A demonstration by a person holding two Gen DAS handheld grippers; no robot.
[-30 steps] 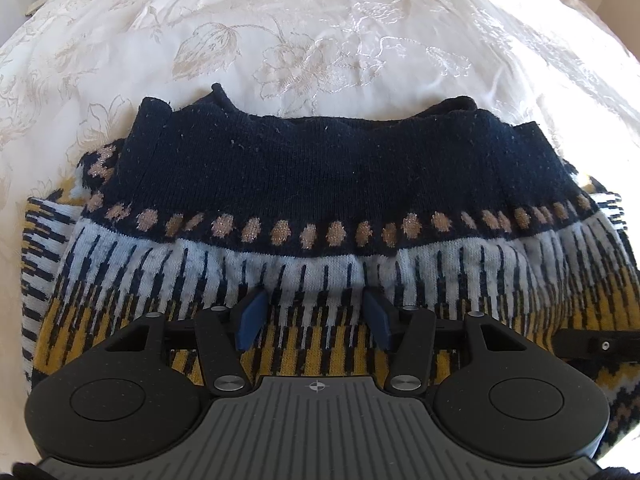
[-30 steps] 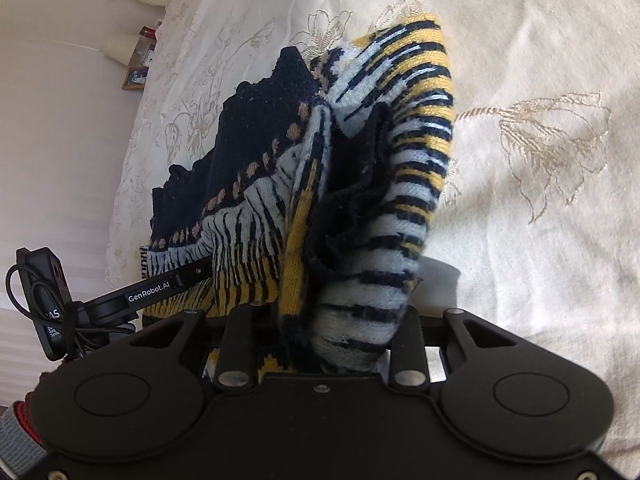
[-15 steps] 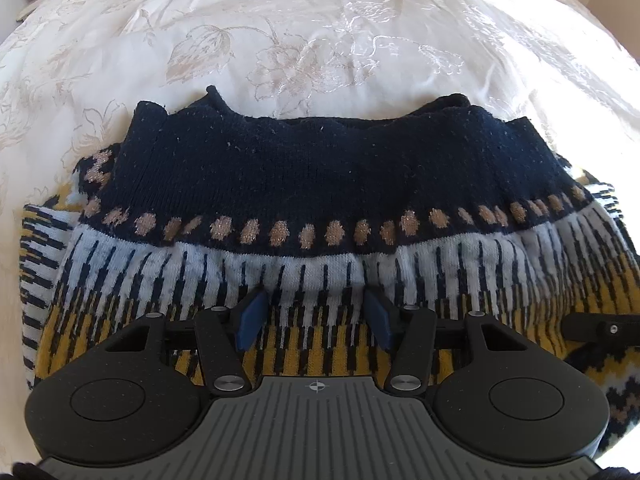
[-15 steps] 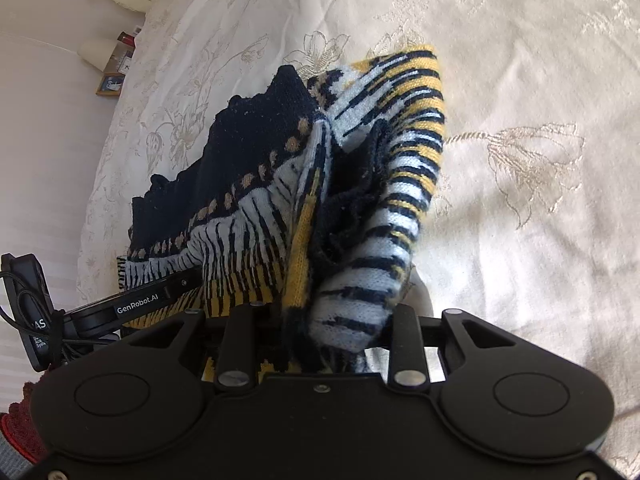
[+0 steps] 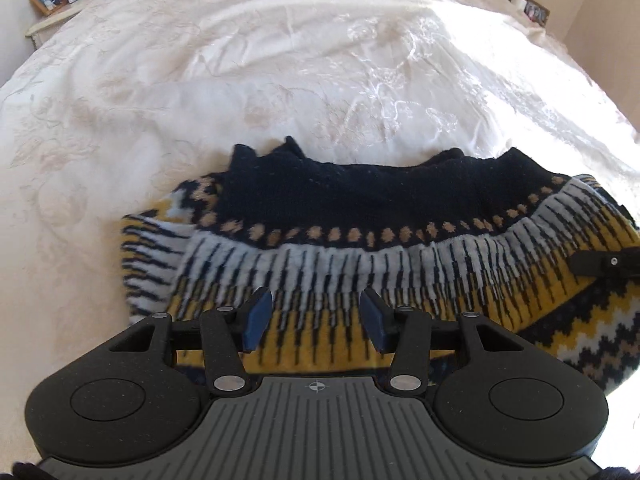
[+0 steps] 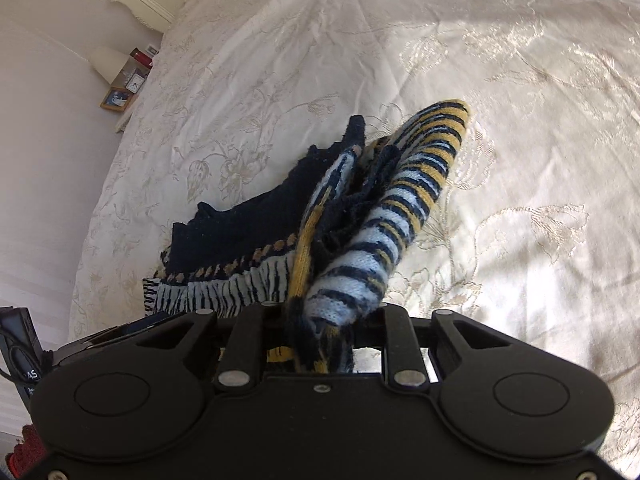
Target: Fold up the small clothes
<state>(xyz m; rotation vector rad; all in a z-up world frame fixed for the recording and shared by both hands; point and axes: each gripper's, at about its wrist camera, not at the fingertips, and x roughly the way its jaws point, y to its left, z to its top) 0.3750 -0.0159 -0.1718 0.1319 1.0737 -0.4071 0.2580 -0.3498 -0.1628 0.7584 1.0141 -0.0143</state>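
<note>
Cream embroidered bedspread [image 5: 320, 60], nightstand clutter at far corner. Left gripper [image 5: 316, 320] spread over patterned sweater [image 5: 360, 216]; right gripper [image 6: 320, 344] pinching bunched sweater edge, blocking view.

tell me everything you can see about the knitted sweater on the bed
The sweater is a thick knit: a navy part farthest from the left camera, then a row of tan dots, pale blue and navy streaks, a mustard band, and zigzags at the right. It lies folded on the cream embroidered bedspread. The left gripper hovers open at its near edge, blue fingers apart. The right gripper is shut on a bunched striped fold, lifting that end off the bed.
</note>
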